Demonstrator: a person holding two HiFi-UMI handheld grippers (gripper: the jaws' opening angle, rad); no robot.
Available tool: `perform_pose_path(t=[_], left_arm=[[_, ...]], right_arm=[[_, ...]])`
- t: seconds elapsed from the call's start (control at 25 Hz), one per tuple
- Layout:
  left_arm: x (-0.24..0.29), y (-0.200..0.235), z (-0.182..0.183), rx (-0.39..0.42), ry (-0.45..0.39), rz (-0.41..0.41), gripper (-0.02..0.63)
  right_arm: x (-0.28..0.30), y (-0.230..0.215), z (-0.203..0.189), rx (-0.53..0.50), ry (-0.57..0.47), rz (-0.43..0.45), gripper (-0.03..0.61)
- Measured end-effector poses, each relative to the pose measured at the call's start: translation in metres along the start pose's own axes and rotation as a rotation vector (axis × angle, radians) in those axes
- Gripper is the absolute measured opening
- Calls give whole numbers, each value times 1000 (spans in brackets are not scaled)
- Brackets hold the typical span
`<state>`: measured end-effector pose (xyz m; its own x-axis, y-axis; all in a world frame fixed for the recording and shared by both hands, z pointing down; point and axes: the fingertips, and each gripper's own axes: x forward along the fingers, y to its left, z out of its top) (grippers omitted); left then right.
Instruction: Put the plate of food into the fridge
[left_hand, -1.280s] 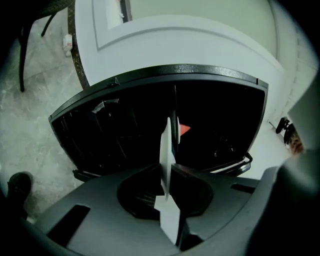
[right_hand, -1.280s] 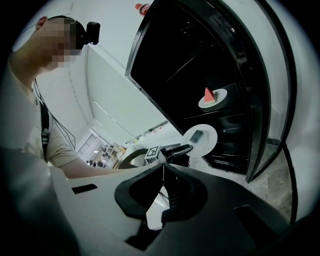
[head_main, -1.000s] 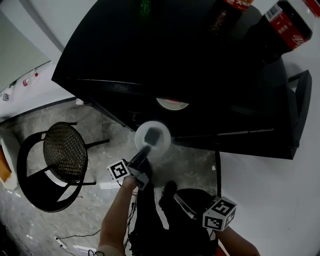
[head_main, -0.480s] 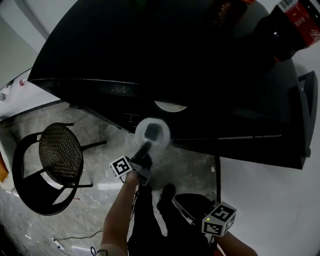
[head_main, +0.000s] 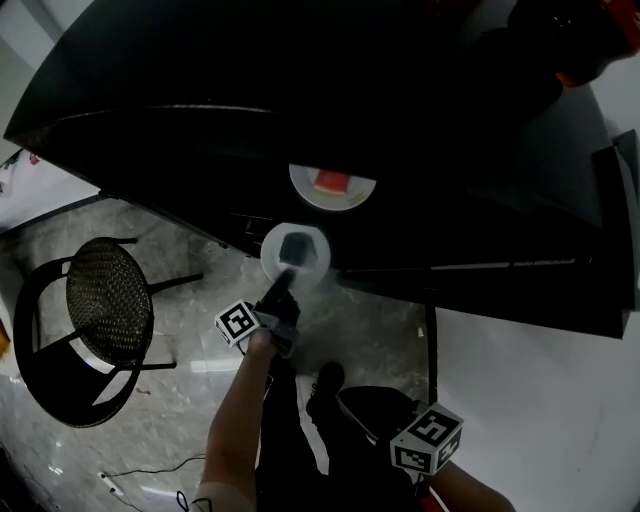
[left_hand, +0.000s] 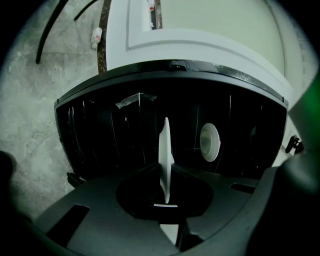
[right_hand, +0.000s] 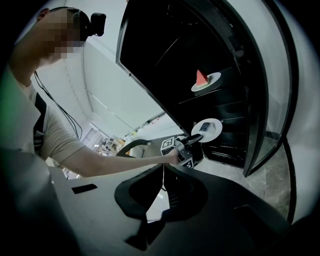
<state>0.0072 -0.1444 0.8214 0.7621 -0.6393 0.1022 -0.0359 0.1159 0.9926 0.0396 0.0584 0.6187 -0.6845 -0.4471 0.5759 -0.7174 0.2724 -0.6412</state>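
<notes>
The plate of food (head_main: 318, 256), a dark piece (head_main: 296, 246) on white, sits at the mouth of the open fridge (right_hand: 235, 100), held level, likely so nothing slides off. The left gripper (head_main: 284, 280) is clenched on its near rim and reaches toward a lower shelf. On the shelf above, a second plate (head_main: 300, 188) carries a red wedge (head_main: 333, 182). The right gripper (right_hand: 163, 175) hangs low, closed on nothing.

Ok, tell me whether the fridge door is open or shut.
Open: the fridge door stands swung aside, baring dark shelves and a plate inside.
</notes>
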Motion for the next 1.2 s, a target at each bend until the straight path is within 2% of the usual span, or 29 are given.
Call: perform_pose_path(t=[0.16,0.36,0.76,1.2], left_arm=[[6,5,-1,1,-4,-4,23],[12,11,2,2,-13,-9,23],[22,32,11,46,-31,43,23],[40,37,23,33,-81,48,23]], right_arm=[[9,5,2,-17,-1,27,23],[15,7,-1,9,-21,46,23],[12,-8,-12,62,-26,31,23],[2,-17,-12,87,-45,32,23]])
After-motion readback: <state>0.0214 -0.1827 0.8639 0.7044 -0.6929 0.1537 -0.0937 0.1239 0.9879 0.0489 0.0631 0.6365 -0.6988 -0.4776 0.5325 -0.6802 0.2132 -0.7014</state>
